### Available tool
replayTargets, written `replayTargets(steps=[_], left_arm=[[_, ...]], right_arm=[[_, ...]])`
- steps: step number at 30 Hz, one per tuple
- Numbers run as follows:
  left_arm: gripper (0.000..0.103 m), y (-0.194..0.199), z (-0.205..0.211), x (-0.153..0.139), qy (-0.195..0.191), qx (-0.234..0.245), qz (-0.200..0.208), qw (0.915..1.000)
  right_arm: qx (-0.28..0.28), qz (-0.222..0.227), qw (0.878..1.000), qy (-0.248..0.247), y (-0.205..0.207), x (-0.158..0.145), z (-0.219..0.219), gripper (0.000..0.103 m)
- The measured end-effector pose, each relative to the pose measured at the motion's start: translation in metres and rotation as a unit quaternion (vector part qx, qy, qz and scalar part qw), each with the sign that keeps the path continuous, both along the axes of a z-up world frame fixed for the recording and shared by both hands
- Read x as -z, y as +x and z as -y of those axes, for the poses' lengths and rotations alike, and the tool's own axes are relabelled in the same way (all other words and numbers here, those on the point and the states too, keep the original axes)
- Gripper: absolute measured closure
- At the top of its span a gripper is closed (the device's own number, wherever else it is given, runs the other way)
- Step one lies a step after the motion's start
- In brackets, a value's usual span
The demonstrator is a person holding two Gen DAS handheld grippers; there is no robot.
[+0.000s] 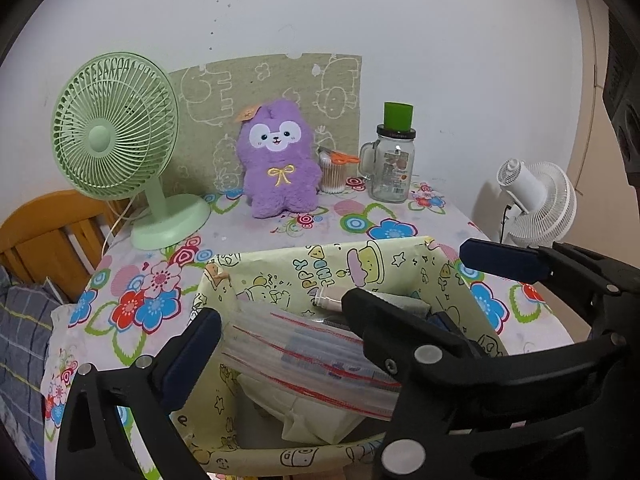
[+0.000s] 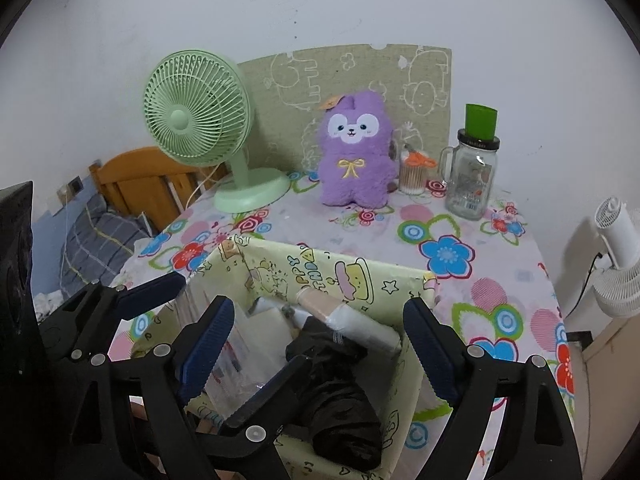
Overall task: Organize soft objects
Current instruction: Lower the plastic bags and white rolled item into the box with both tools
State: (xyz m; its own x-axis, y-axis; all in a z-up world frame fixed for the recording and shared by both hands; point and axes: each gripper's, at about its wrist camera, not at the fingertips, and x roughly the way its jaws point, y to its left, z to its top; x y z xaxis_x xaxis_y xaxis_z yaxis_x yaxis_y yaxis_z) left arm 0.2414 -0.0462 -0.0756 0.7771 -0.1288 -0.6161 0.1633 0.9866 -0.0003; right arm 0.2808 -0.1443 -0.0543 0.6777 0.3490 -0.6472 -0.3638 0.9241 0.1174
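1. Left wrist view looks across a table (image 1: 260, 236) covered in a flowered cloth, with the left tongs (image 1: 276, 320) spread wide above a pale yellow cartoon-print fabric bin (image 1: 452, 280) at the near edge.
2. Right tongs (image 2: 316, 344) are likewise spread, holding nothing, hovering over the same bin from its right side; in the left view they cross in from the right (image 1: 404, 276).
3. One fluffy purple plush toy with a yellow bow (image 1: 278, 160) sits upright at the back of the table, leaning against a beige cartoon-print board (image 1: 276, 80) propped on the wall.
4. Between the plush and the bin's far rim lies a bare strip of cloth, open for reaching.
5. Two fans: one mint green desk fan (image 1: 116, 140) stands on the table's back left corner, and one white fan (image 1: 536, 204) stands off the table's right edge.
6. One clear glass mug jar with a green cap (image 1: 390, 164) stands right of the plush, and one small tub of cotton swabs (image 1: 332, 176) sits between them, just beside the plush.
7. Inside the bin lie clear zip bags with red seals (image 1: 304, 356), a black bundle (image 2: 340, 400) and a white roll (image 2: 360, 328), filling most of it.
8. Beyond the left table edge are a wooden headboard (image 2: 136, 180) and a plaid pillow (image 2: 100, 236).
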Motion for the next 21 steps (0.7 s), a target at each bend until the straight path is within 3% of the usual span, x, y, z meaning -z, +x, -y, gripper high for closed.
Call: replayTargets(steps=[10, 13, 17, 21], left_arm=[[0.000, -0.012, 0.004, -0.004, 0.015, 0.014, 0.011, 0.9997], [0.000, -0.012, 0.005, -0.005, 0.031, -0.005, 0.007, 0.9995], [0.000, -0.013, -0.001, -0.005, -0.003, 0.002, -0.011, 0.9999], [0.000, -0.022, -0.002, -0.007, -0.009, 0.001, -0.008, 0.9999]], right_arm=[[0.040, 0.003, 0.999, -0.026, 0.000, 0.002, 0.005, 0.015], [0.045, 0.002, 0.999, -0.023, -0.004, 0.001, 0.008, 0.015], [0.051, 0.006, 0.998, -0.024, -0.011, -0.002, 0.012, 0.015], [0.056, 0.008, 0.998, -0.024, -0.020, -0.005, 0.015, 0.015]])
